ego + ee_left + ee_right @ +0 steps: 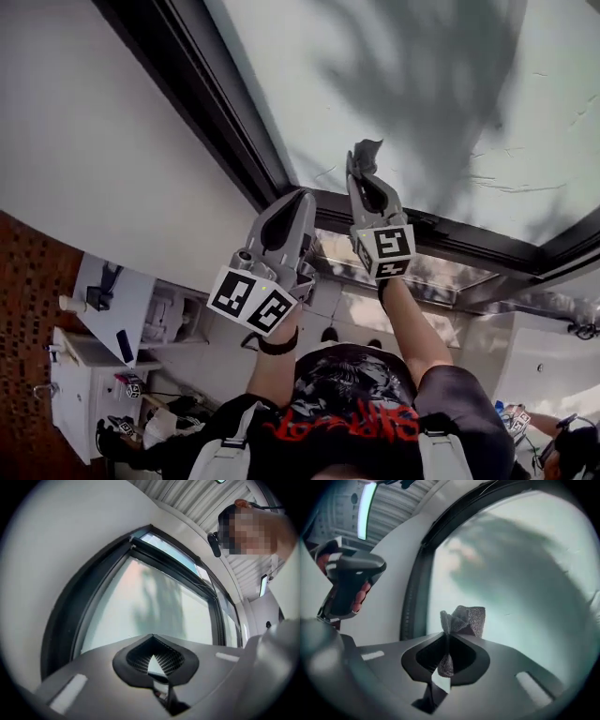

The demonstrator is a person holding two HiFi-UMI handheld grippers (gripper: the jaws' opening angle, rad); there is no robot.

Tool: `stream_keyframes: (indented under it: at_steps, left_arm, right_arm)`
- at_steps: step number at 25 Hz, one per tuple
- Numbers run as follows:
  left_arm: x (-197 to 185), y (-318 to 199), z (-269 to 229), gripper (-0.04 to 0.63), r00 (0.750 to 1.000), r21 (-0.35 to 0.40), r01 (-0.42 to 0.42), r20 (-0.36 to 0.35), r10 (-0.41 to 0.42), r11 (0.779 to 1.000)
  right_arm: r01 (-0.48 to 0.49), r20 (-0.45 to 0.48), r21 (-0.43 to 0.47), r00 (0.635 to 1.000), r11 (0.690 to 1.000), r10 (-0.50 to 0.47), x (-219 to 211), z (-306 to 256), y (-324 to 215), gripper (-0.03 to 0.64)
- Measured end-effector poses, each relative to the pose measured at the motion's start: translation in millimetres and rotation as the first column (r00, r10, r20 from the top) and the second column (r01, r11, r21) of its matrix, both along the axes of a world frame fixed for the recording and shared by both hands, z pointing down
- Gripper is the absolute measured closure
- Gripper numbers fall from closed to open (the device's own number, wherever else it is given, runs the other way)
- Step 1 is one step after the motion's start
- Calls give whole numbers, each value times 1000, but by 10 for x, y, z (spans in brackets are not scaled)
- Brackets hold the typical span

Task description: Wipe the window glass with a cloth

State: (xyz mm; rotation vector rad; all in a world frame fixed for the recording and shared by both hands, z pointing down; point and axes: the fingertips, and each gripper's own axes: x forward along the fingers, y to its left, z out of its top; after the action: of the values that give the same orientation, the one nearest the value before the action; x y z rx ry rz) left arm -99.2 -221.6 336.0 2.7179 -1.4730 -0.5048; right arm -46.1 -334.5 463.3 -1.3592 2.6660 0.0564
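Right hand-held gripper clamped on grey cloth near window glass; left hand-held gripper closed, empty, just beside.

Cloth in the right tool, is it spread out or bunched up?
Bunched up: the cloth pokes out in crumpled folds, pinched by the right tool.

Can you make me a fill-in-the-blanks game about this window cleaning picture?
1. The right tool is pinching a grey ____.
2. The left tool is shut and holds ____.
3. Both tools point at the frosted glass of a ____.

Missing words: cloth; nothing; window.
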Motion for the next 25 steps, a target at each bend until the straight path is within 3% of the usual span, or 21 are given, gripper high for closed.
stream_keyframes:
  at_steps: [3,5,8,10,14,17,20,25]
  left_arm:
    - [-455,100,-41,601,996,12,85,-13,-85,996]
    - [-637,155,-59,601,994,11,107,-13,-107,994]
    - [-830,193,-129,601,991,19,134,-20,-133,991]
    - [-887,197,-170,601,990,22,139,-27,-139,990]
    - [-433,1,-83,601,1000,1,-1,-21,1,1000]
    - [140,-147,25,601,990,-23,-139,-14,139,990]
    - [732,-181,71,601,963,-36,-270,6,270,962]
    - [1605,-60,76,601,894,-46,-445,40,447,894]
  right_arm:
    - [219,-11,-14,976,976,-219,-1080,36,34,588]
    - [287,-12,-47,958,957,-288,-1474,125,13,588]
    - [269,-59,-76,960,960,-273,-1614,225,-128,588]
    - [216,-37,-77,975,973,-219,-1407,241,-212,588]
    - [-21,41,-48,999,999,23,-163,343,-272,589]
    - [-234,89,-25,968,972,235,1012,340,-173,589]
    - [-414,114,-15,904,910,413,2127,265,3,589]
    - [-648,109,-56,752,759,650,3898,301,369,589]
